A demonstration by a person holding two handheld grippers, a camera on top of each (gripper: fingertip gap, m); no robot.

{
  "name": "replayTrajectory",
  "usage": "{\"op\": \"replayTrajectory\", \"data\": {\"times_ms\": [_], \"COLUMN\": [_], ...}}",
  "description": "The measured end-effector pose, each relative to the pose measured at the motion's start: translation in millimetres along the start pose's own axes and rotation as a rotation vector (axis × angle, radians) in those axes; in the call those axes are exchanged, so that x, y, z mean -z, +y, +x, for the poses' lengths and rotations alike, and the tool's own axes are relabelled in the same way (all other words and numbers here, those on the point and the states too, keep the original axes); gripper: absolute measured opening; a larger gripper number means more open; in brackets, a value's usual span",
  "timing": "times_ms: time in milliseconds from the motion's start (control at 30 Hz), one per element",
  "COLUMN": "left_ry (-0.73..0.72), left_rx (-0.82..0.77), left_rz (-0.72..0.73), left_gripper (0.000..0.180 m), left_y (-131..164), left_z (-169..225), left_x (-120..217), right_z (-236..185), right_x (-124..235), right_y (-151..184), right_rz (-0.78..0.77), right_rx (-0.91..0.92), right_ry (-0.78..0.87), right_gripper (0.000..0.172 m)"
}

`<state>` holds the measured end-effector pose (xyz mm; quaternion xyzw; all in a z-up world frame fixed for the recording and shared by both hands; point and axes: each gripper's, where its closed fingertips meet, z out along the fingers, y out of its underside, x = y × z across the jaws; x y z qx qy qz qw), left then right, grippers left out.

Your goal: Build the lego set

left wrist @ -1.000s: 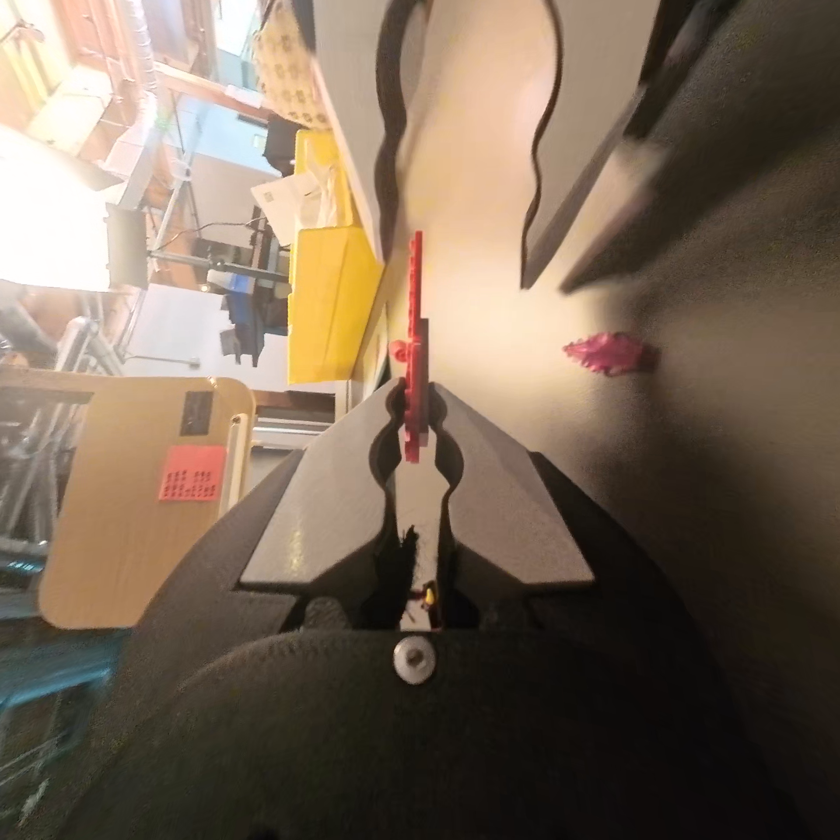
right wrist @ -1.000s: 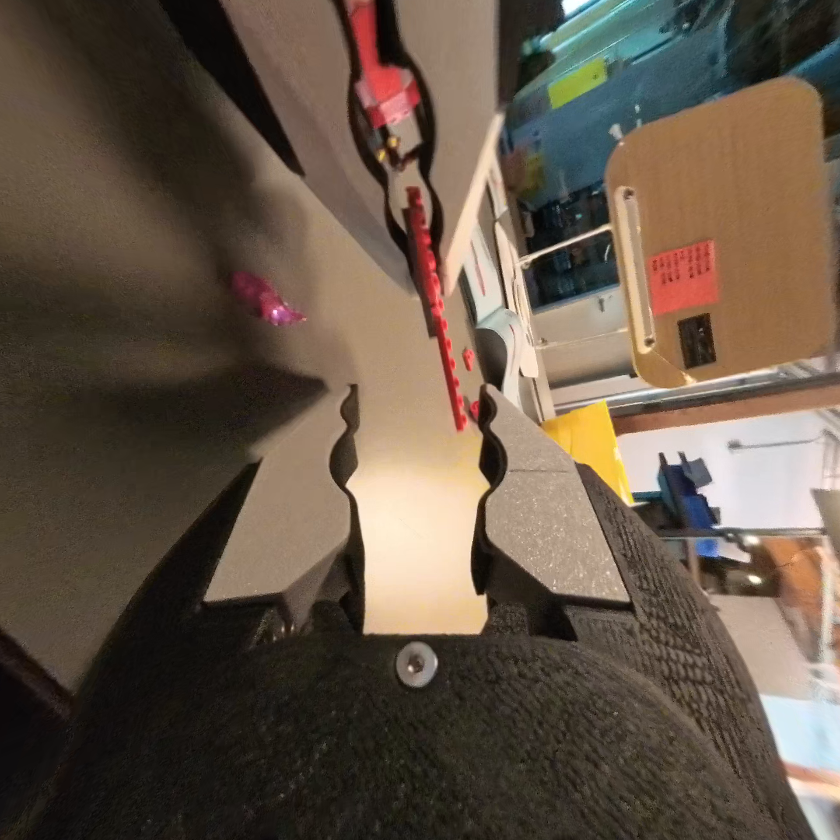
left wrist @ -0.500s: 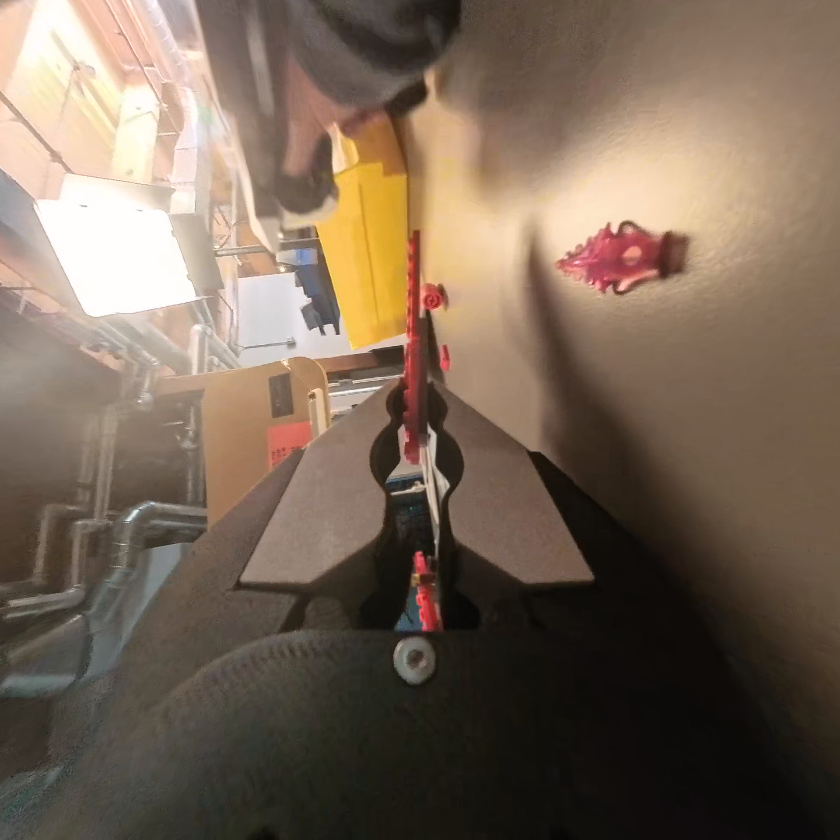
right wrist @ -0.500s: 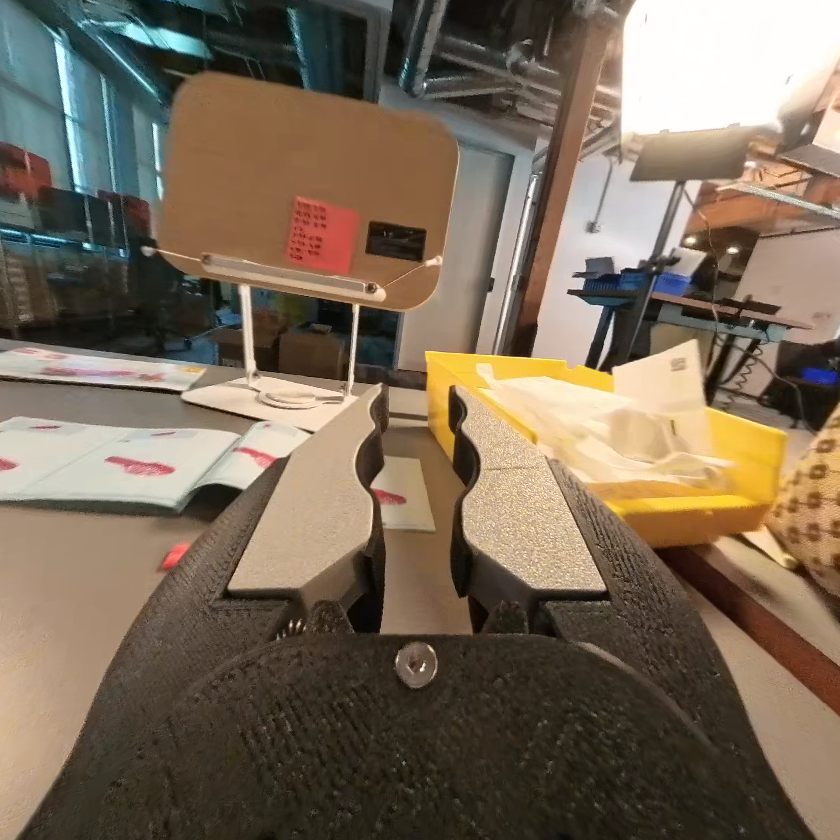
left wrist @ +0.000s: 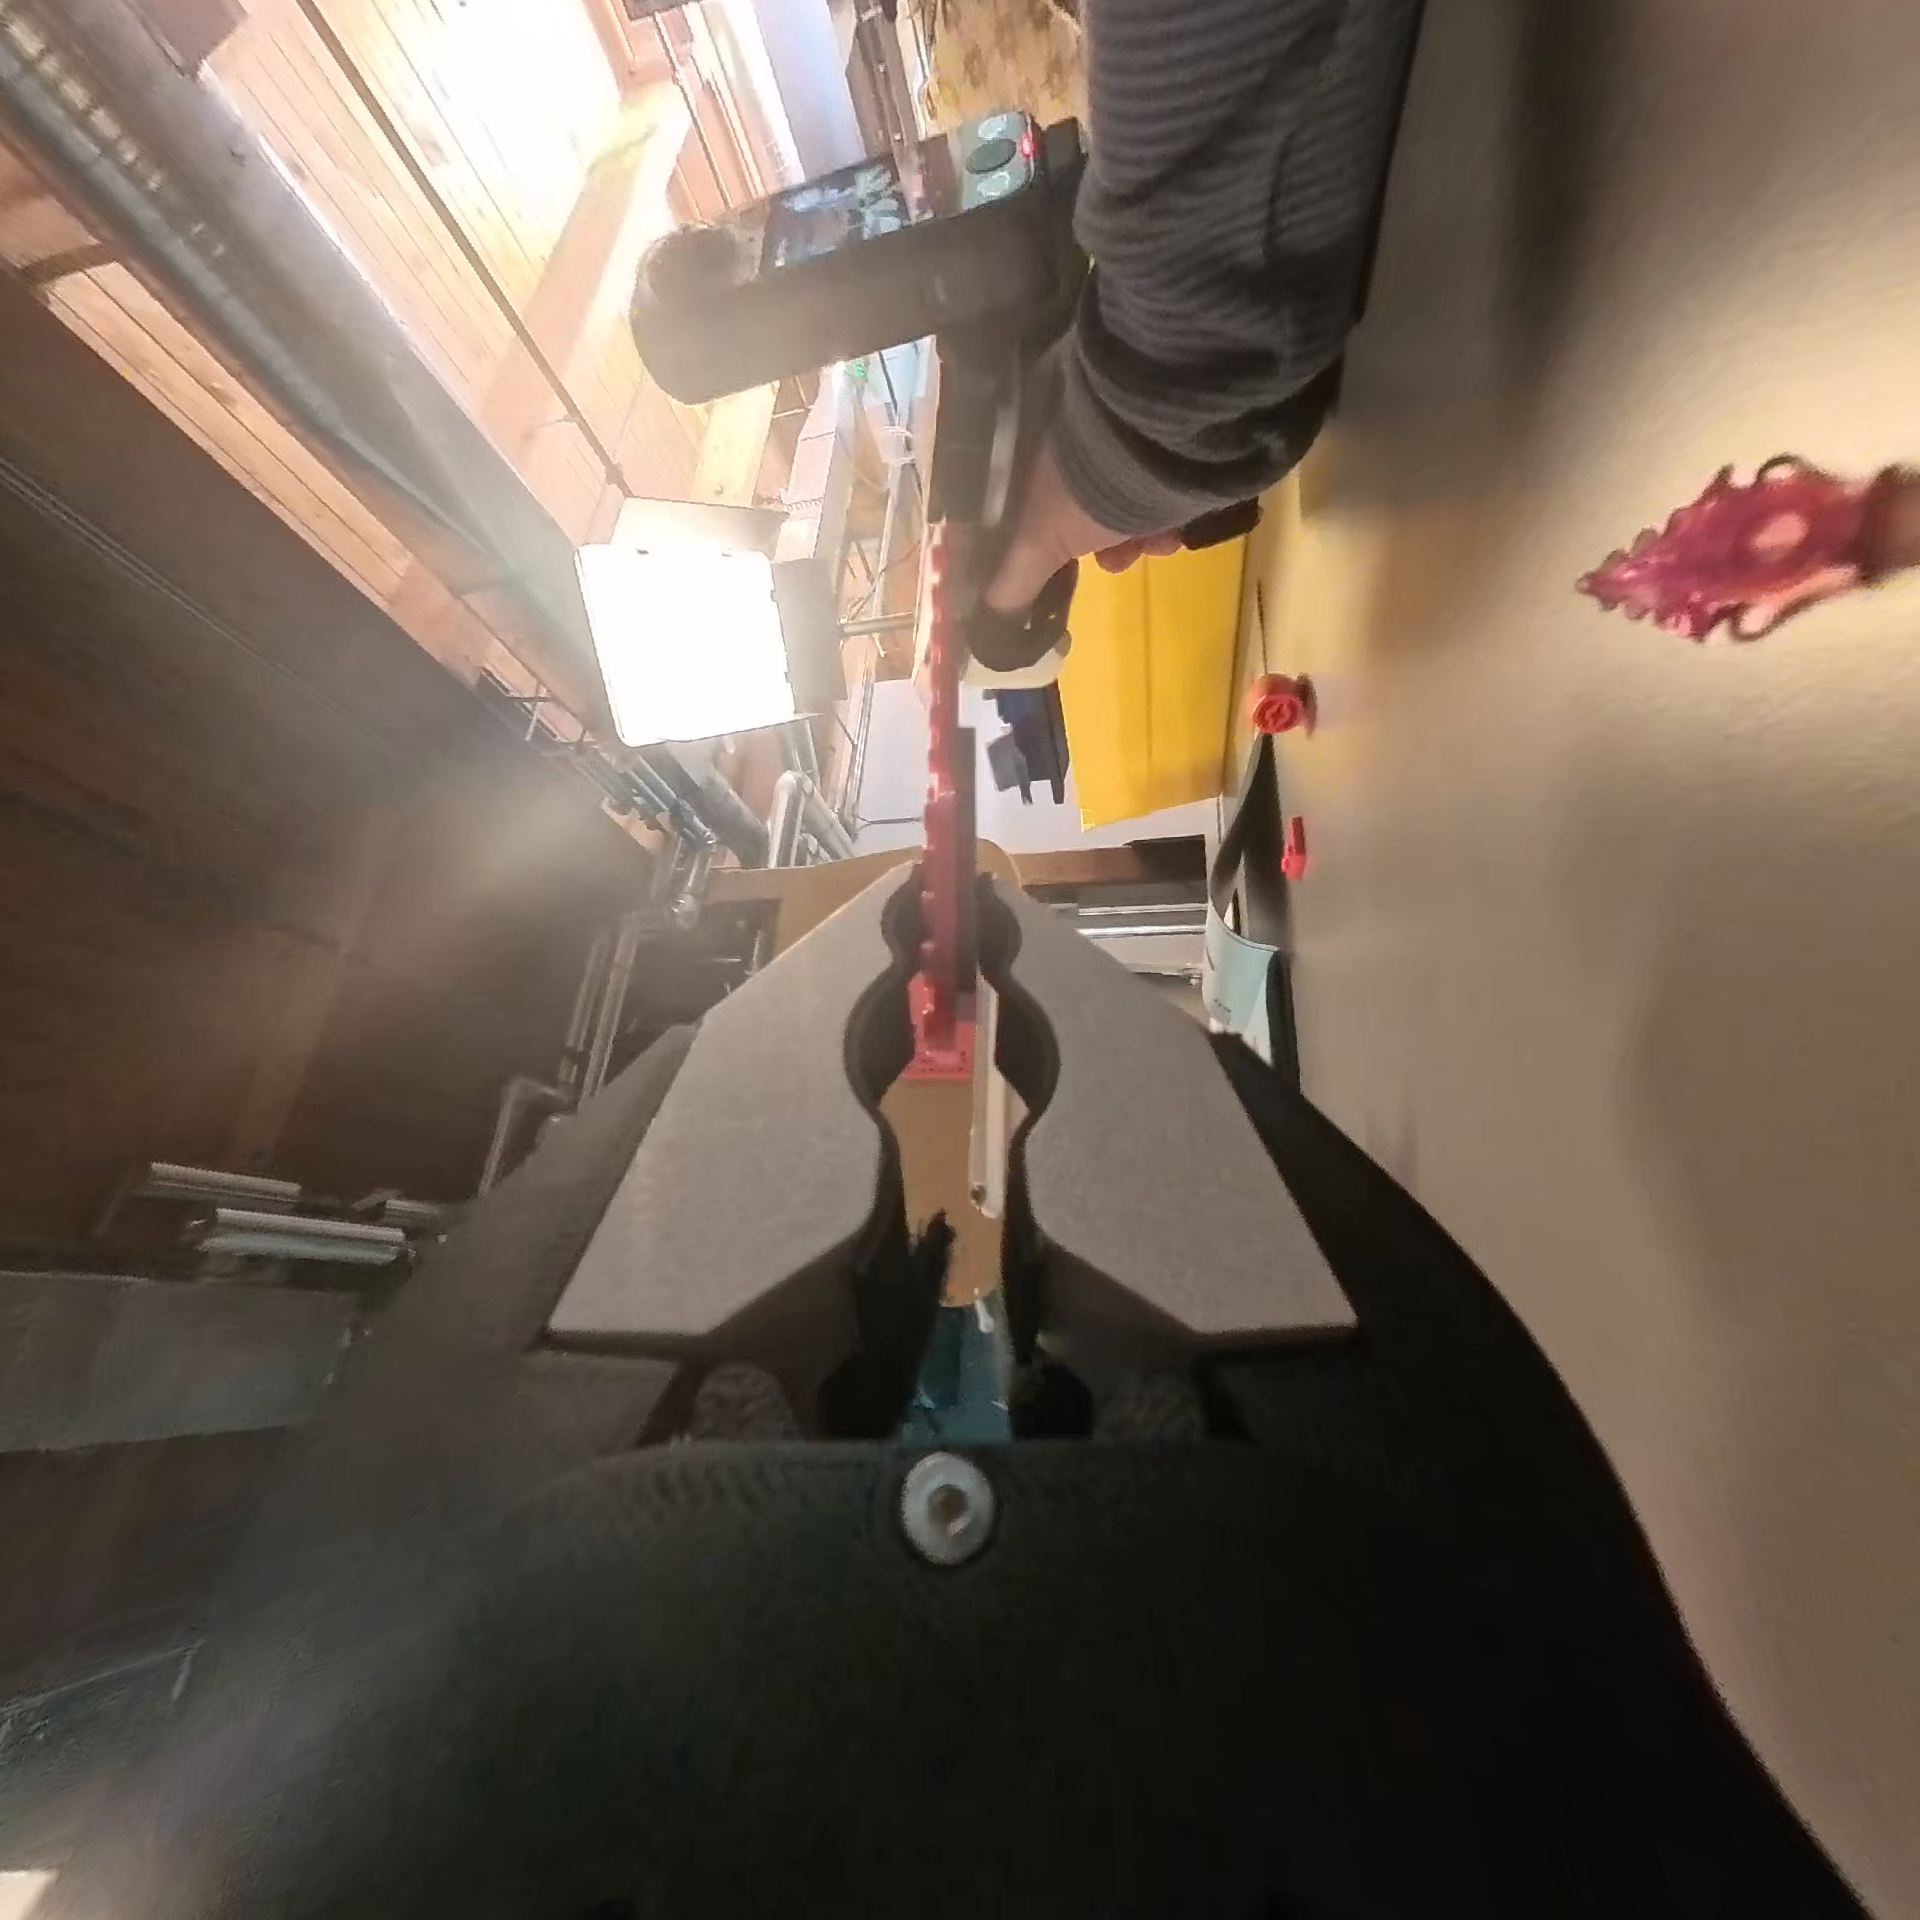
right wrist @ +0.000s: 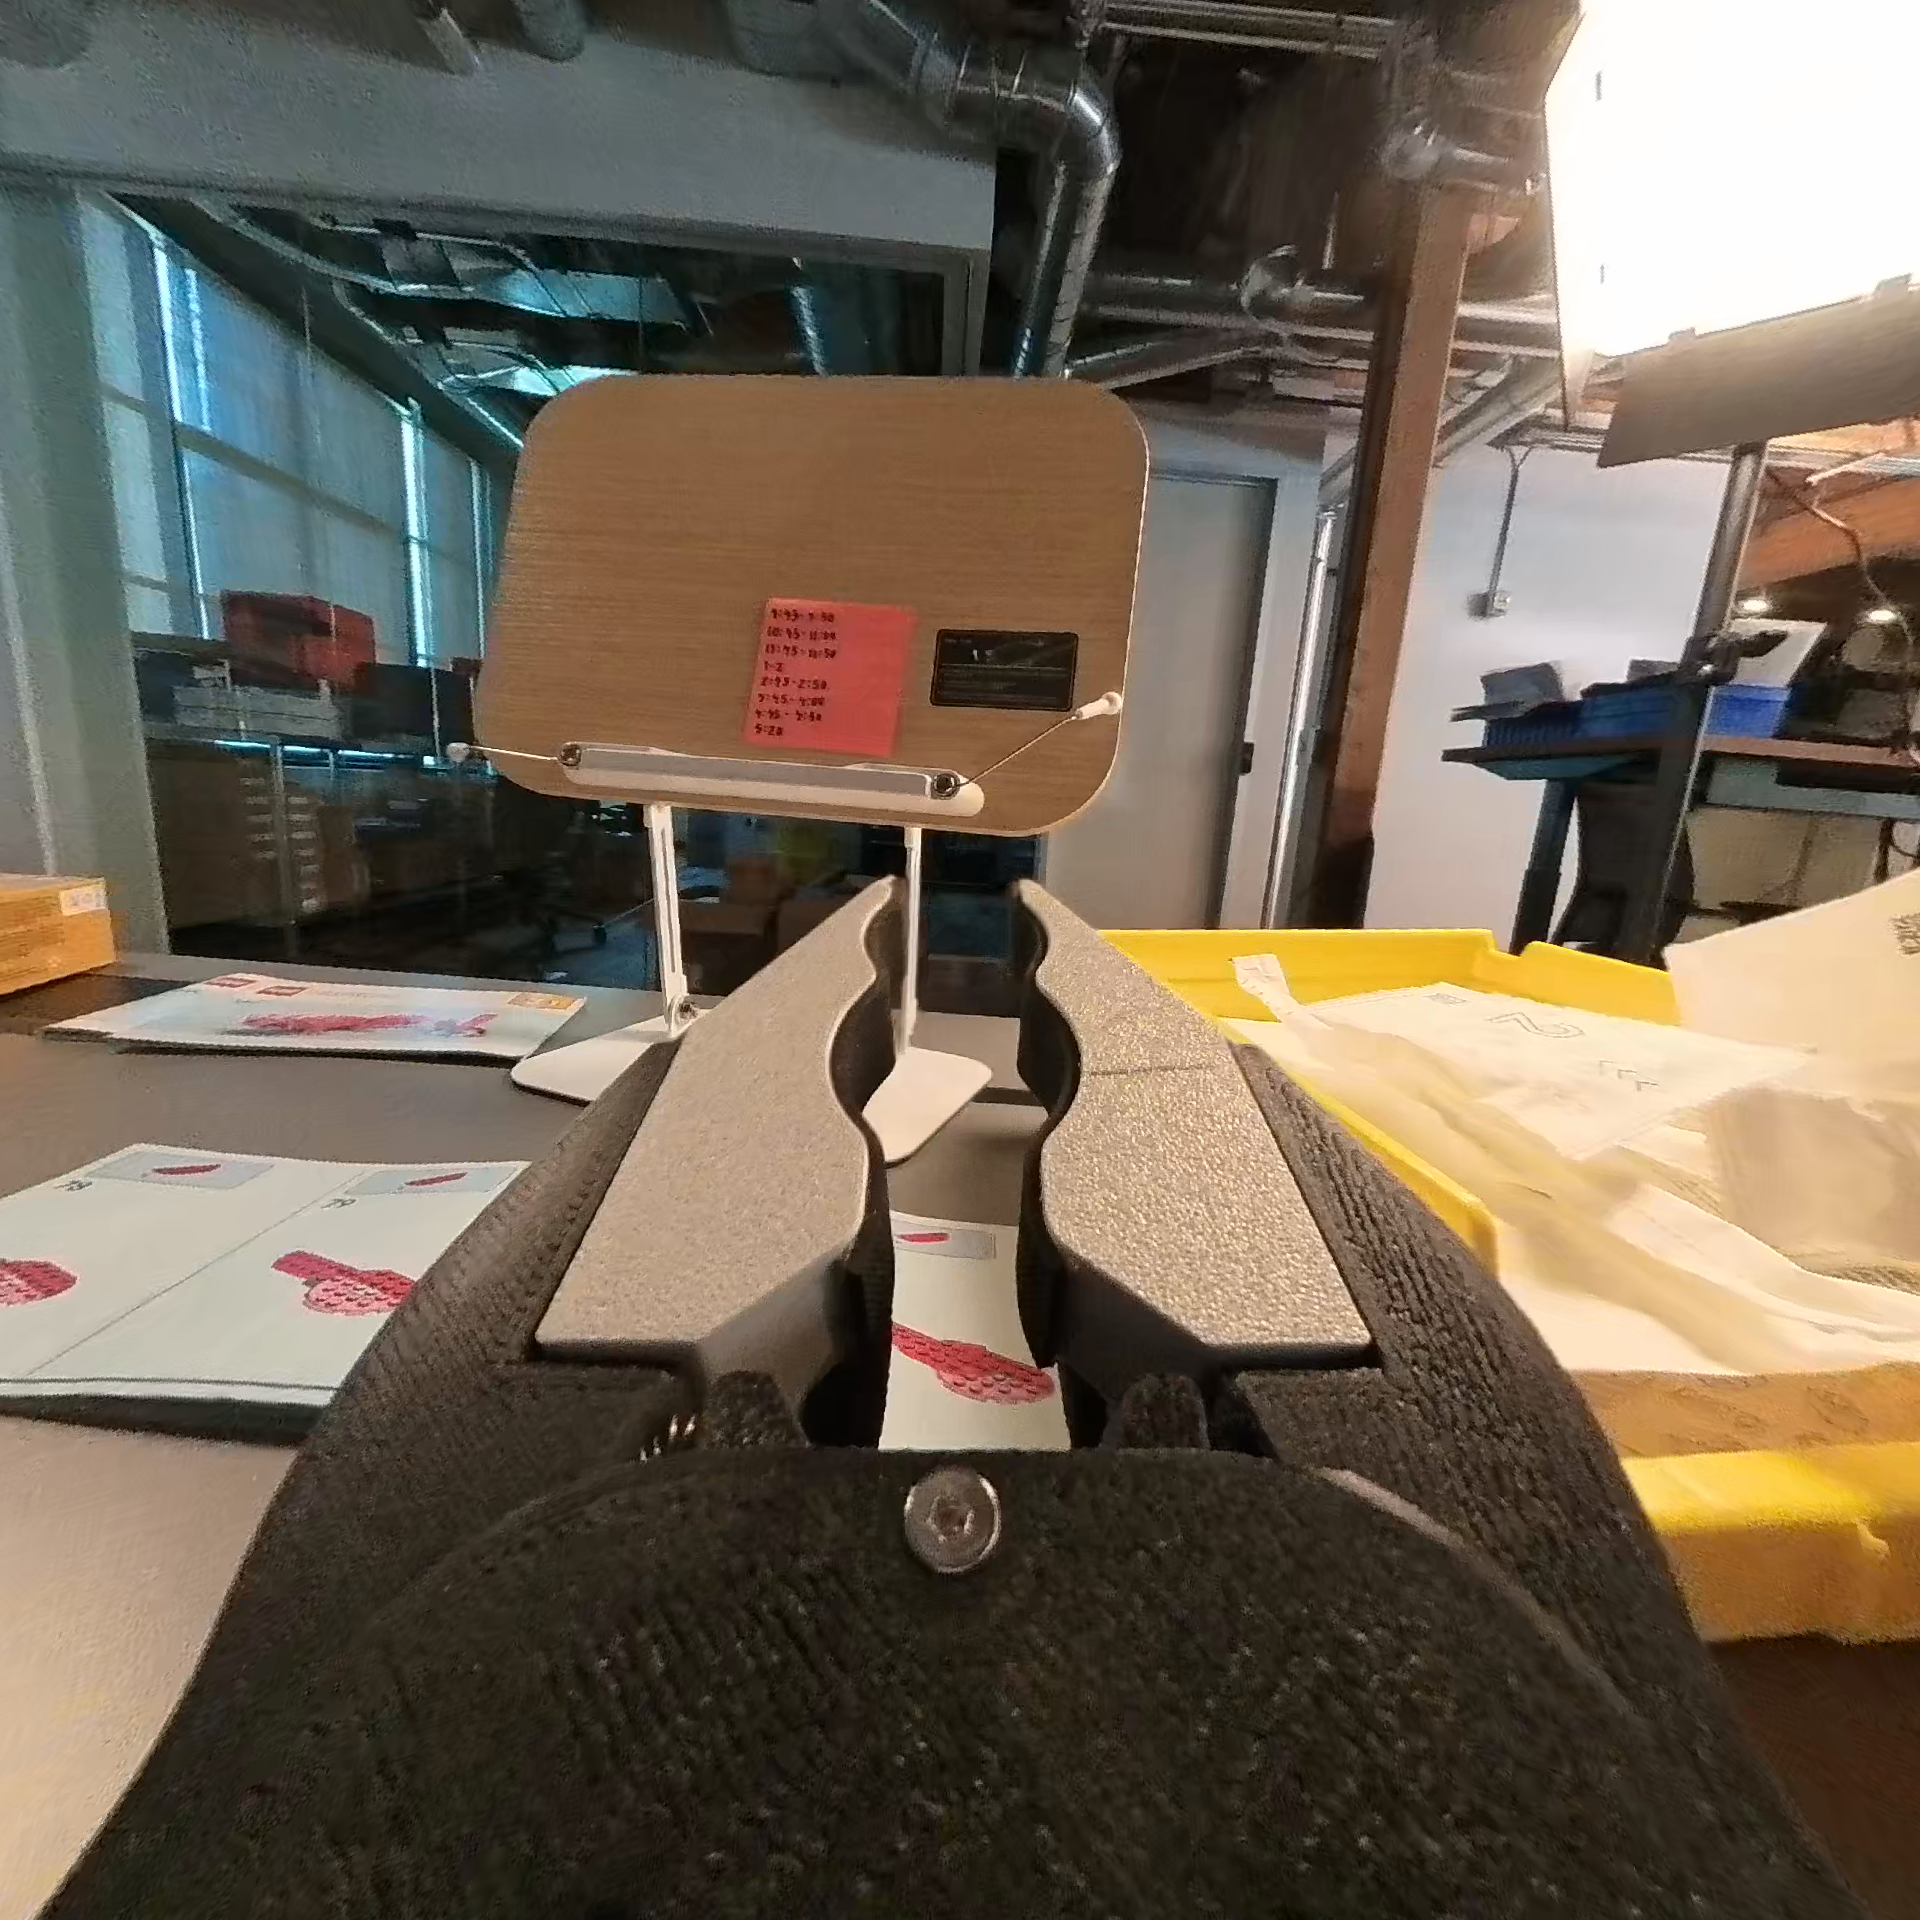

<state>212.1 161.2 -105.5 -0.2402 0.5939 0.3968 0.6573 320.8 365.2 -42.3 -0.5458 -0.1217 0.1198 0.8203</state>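
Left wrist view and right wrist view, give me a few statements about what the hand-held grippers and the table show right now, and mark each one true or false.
1. The left hand-held gripper is clamped on a long red studded brick plate. True.
2. The right hand-held gripper holds a red brick. False: nothing sits between its fingers, which stand apart.
3. A translucent pink flame-shaped piece lies on the grey table. True.
4. The yellow plastic bin is empty. False: it holds white paper bags.
5. The wooden-backed book stand lies flat on the table. False: it stands upright on white legs.
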Motion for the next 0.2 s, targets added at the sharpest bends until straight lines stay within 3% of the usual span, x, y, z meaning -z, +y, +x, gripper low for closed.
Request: {"op": "replayTrajectory", "data": {"times_ms": [200], "left_ry": [0.039], "left_rx": [0.041], "left_rz": [-0.006], "left_gripper": [0.007], "left_y": [2.5], "left_z": [6.6], "left_x": [-0.9], "right_z": [-4.7], "right_x": [-3.3], "right_y": [6.8], "right_rz": [-0.028], "right_rx": [-0.009], "right_ry": [-0.027], "right_gripper": [0.014]}}
